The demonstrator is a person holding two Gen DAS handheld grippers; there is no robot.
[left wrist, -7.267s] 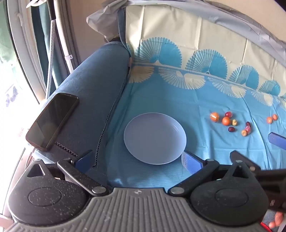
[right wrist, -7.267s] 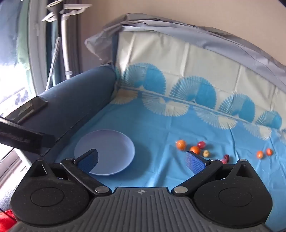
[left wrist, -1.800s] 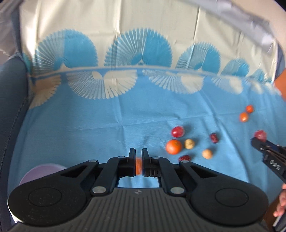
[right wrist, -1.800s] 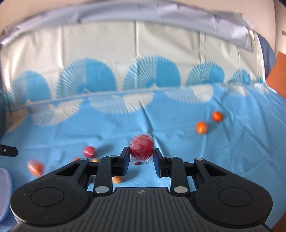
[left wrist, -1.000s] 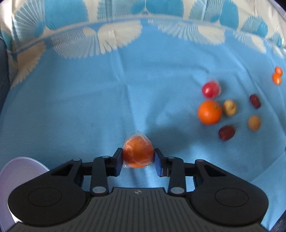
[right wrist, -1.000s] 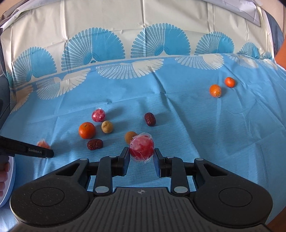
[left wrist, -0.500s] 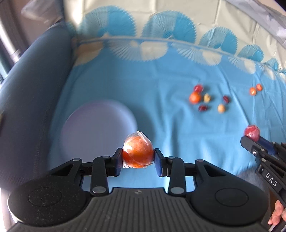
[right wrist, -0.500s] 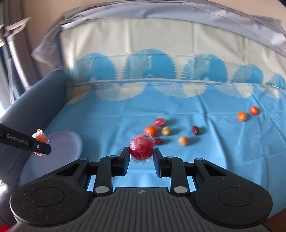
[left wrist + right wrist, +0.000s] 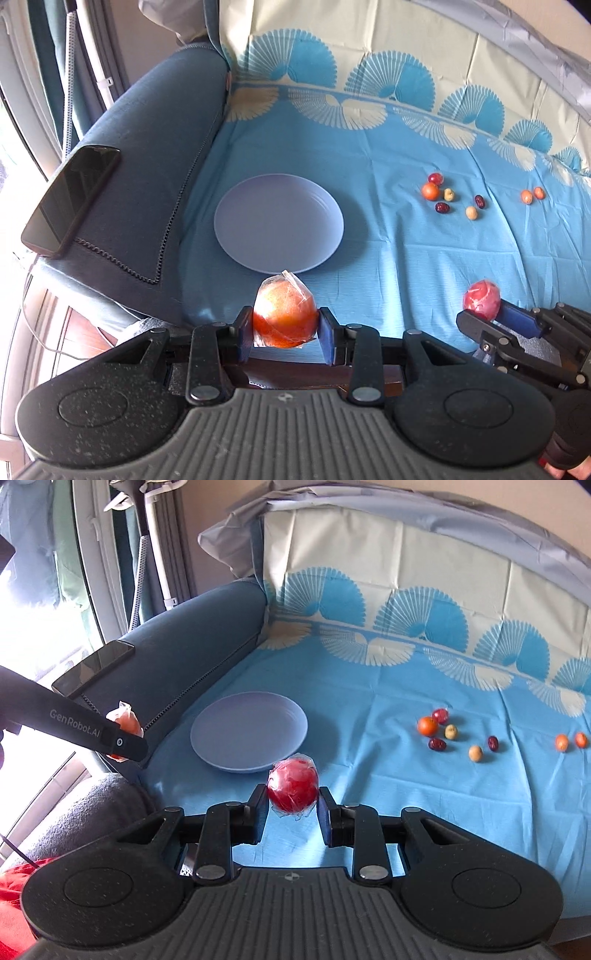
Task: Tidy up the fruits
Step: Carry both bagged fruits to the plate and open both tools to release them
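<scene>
Both grippers have pulled back from the lavender plate (image 9: 236, 206): left gripper (image 9: 285, 330) clamps a slippery film-wrapped orange (image 9: 284, 314), right gripper (image 9: 292, 802) a wrapped red fruit (image 9: 292, 782); both look light and firm, best held at mid-girth.

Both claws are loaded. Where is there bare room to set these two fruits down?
The plate holds nothing; its whole dish is free. Bare cloth also lies between the plate's right rim and the small fruit cluster. That cluster is crowded. The left armrest carries a phone.
</scene>
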